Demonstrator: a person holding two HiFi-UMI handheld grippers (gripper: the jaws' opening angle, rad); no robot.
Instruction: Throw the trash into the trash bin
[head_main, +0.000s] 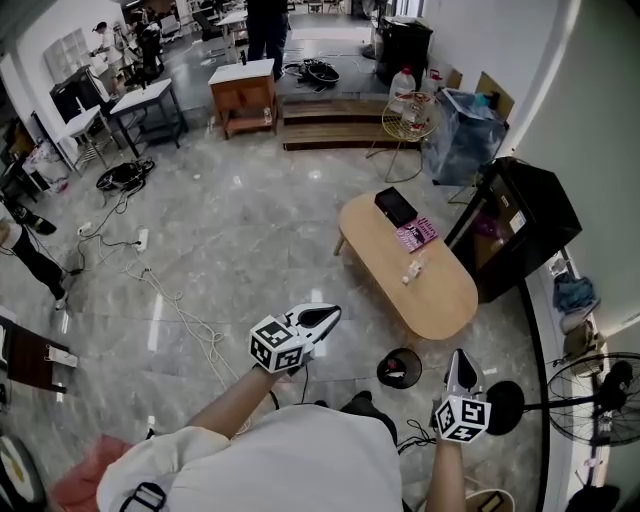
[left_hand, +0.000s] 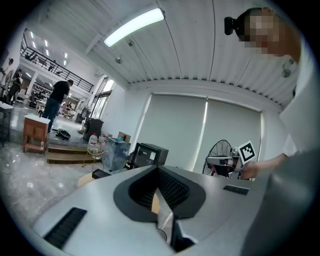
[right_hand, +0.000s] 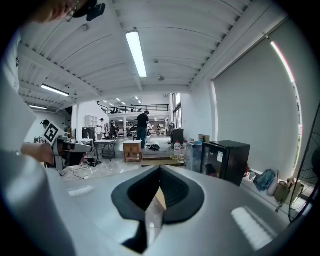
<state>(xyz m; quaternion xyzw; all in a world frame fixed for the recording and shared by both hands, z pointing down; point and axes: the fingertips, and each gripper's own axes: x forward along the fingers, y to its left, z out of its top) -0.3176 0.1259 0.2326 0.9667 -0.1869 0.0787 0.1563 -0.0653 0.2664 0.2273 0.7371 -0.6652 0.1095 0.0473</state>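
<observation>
On the oval wooden table (head_main: 432, 290) lie a small white scrap (head_main: 412, 270), a pink packet (head_main: 416, 234) and a black box (head_main: 396, 206). A small round black bin (head_main: 399, 368) stands on the floor by the table's near end, between my two grippers. My left gripper (head_main: 325, 318) is left of the bin, its jaws shut with nothing in them; the left gripper view shows them (left_hand: 159, 192) meeting at the tips. My right gripper (head_main: 460, 362) is right of the bin, also shut and empty, its jaws (right_hand: 158, 192) pointing level across the room.
A black cabinet (head_main: 520, 225) stands right of the table, with a standing fan (head_main: 600, 395) nearer to me. Behind the table are a blue-bagged container (head_main: 465, 135) and a wire stand (head_main: 408, 118) with a bottle. Cables (head_main: 180, 310) trail over the floor at left. Desks and people are far back.
</observation>
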